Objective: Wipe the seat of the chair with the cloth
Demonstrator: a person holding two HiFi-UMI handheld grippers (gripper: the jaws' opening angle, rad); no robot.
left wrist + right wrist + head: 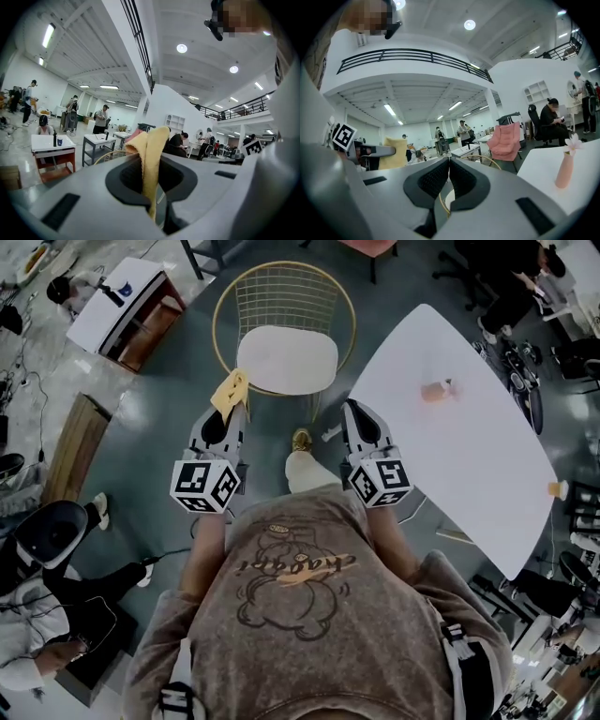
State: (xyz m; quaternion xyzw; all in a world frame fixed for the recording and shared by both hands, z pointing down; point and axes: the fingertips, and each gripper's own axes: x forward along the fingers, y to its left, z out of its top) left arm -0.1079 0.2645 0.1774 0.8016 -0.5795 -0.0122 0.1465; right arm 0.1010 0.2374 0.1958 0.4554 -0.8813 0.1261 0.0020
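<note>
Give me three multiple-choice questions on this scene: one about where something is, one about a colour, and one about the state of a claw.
1. The pink vase stands on:
A) the white table
B) a shelf
C) a windowsill

2. The cloth is:
A) blue
B) yellow
C) green

3. The right claw is:
A) wide open
B) shut on the cloth
C) shut with nothing in it

Answers:
1 A: the head view shows the vase on the tabletop.
2 B: it looks yellow in both the head view and the left gripper view.
3 C: its jaws meet with nothing between them, and the cloth is pinched in the left claw.
</note>
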